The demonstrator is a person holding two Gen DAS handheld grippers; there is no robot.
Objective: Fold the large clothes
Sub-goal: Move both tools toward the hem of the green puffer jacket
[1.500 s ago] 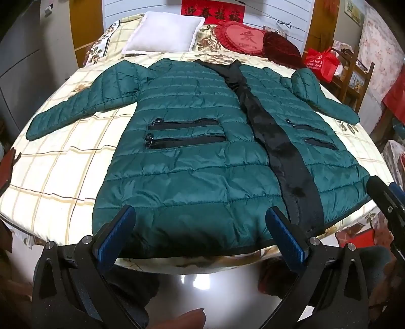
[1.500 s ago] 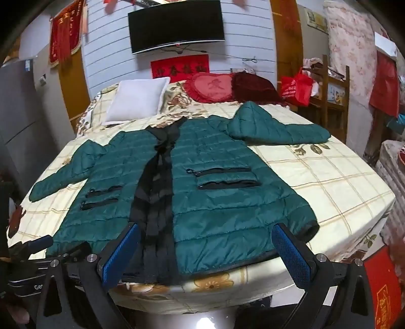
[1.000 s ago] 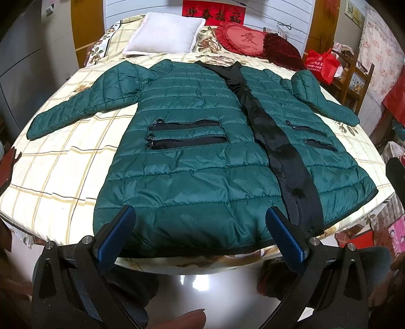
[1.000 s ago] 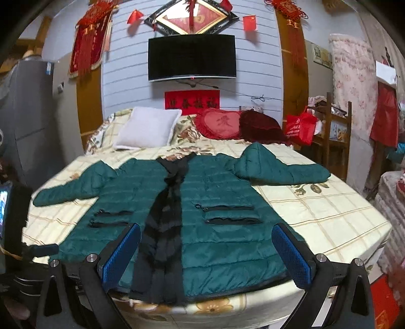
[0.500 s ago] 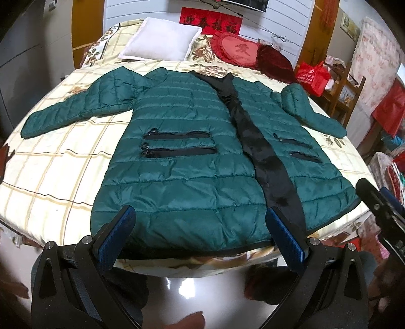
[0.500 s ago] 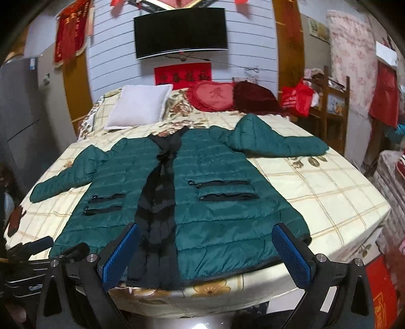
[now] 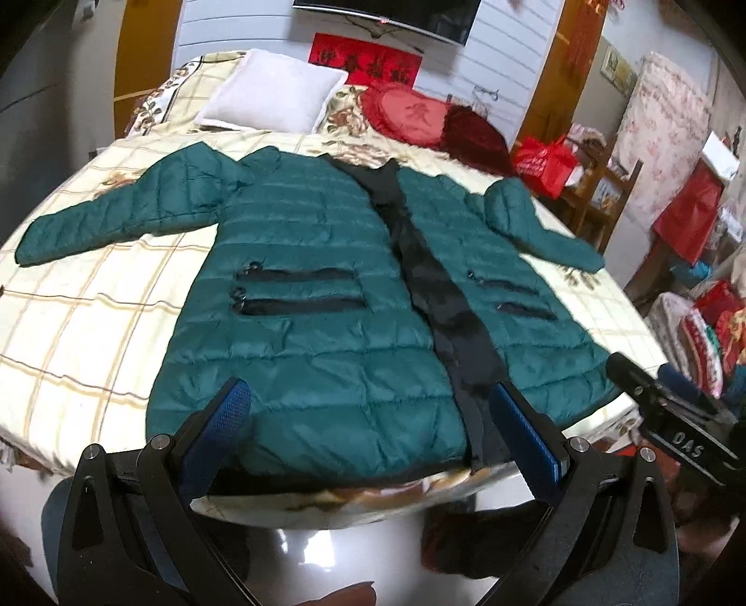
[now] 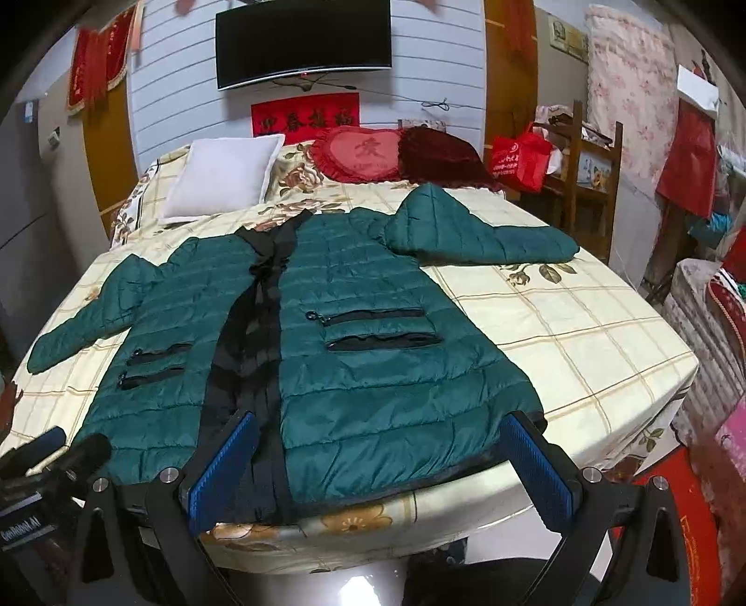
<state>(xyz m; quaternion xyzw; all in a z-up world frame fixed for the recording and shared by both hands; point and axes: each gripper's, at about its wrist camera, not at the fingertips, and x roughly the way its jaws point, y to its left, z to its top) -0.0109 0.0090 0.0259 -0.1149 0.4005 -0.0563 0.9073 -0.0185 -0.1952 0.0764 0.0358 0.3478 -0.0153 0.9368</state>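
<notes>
Left wrist: jacket (image 7: 326, 298) hem blurred (tool-covered).

Jacket (image 8: 354, 354) lies flat on bed (image 8: 583, 354), hem at near edge, collar toward far end. Sleeves spread left and right. Pillow (image 8: 224, 179) behind collar, left; cushions (image 8: 359, 154) to its right. TV (image 8: 303, 42) on wall behind bed.

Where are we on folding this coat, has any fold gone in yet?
Done: the green quilted puffer coat lies flat, front up, on the checked bedsheet, sleeves spread.
In hand: nothing. The left gripper and right gripper hover at the hem, jaws open and empty.
Left: every fold, sleeves in and body over.
</notes>
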